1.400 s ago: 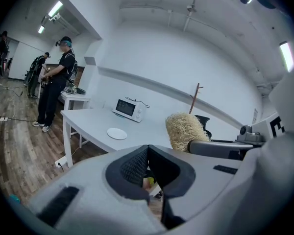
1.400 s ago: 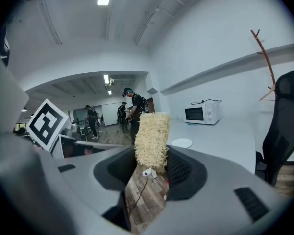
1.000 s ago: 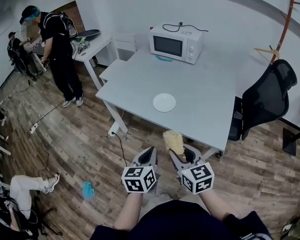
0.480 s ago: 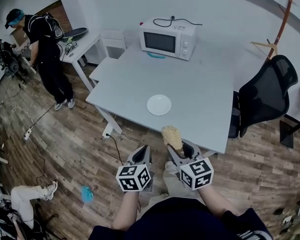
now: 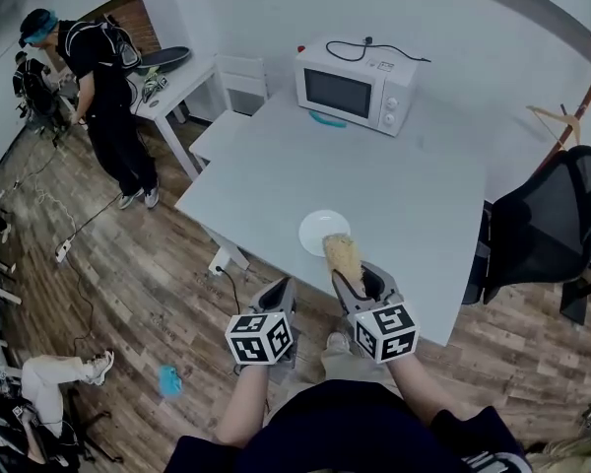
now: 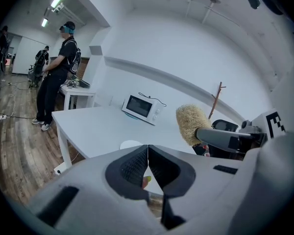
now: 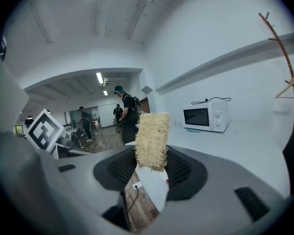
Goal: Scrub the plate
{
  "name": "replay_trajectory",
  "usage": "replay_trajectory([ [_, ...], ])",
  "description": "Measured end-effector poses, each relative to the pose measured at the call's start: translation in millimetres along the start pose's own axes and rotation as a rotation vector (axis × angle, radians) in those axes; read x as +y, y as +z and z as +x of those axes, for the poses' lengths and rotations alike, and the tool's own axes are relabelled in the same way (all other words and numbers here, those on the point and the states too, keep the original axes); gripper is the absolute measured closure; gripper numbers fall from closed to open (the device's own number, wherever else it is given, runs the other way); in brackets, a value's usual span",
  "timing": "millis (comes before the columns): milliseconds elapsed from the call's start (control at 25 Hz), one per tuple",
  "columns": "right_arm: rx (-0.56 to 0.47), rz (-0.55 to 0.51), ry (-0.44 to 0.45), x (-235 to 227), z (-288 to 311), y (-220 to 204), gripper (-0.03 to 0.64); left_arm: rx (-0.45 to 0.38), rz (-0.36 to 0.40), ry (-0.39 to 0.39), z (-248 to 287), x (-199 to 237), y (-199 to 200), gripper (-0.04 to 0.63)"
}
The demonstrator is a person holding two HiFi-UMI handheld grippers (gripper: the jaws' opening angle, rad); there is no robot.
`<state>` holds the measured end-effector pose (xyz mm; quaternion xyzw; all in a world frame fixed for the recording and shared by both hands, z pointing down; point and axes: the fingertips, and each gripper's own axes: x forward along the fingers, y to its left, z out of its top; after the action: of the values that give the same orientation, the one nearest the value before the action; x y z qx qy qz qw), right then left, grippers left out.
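**Scrubber held just above the plate's near edge**

The right gripper [image 5: 359,282], in the lower middle of the head view, is clamped on a straw-coloured scrubber [image 5: 341,257]; in the right gripper view the scrubber's base sits between the two jaws and its fibrous end sticks out past them. The left gripper [image 5: 281,288] is just left of it, over the wooden floor short of the table edge; the left gripper view shows its jaws pressed together with nothing between them.

The plate [image 5: 315,232], white and round, lies flat on the grey table [image 5: 414,185] near its front edge, at the centre of the head view; the scrubber's tip overlaps the plate's lower right rim in that view, but whether it touches the plate cannot be told.

A white microwave [image 5: 355,85] stands at the far side of the table, upper middle of the frame, well apart from the plate; a black office chair [image 5: 547,230] is at the right edge; a person in dark clothes [image 5: 103,97] stands at the upper left beside a smaller white table [image 5: 182,82]; a small blue object [image 5: 169,380] lies on the floor at the lower left.
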<state>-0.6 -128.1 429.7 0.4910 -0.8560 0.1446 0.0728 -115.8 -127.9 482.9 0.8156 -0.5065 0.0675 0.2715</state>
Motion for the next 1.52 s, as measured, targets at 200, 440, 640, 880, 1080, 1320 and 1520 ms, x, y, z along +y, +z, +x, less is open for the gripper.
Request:
replay_trajectory([
  [200, 0.012, -0.005, 0.024, -30.9, 32.5, 7.9, 0.445, 0.007, 0.018, 0.023, 39.1, 7.7, 10.5, 0.575],
  [440, 0.03, -0.025, 0.061, -56.2, 62.8, 13.0, 0.445, 0.031, -0.011, 0.043, 74.3, 20.1, 9.1, 0.575],
  [640, 0.052, -0.052, 0.081, -71.0, 75.6, 9.3, 0.445, 0.078, -0.046, 0.057, 97.4, 31.1, -5.3, 0.575],
  [880, 0.089, -0.041, 0.093, -87.1, 89.0, -1.4, 0.445, 0.14, -0.11, 0.075, 124.2, 44.6, -23.8, 0.495],
  [1080, 0.132, -0.018, 0.075, -99.3, 103.4, -17.6, 0.445, 0.189, -0.2, 0.062, 148.1, 59.0, -37.9, 0.419],
  [1320, 0.186, 0.058, 0.052, -108.9, 116.8, -37.3, 0.445, 0.277, -0.271, 0.034, 172.4, 77.7, -56.7, 0.42],
  [1520, 0.24, 0.088, 0.037, -112.2, 127.2, -54.9, 0.445, 0.354, -0.273, 0.031, 187.2, 93.6, -68.4, 0.423],
])
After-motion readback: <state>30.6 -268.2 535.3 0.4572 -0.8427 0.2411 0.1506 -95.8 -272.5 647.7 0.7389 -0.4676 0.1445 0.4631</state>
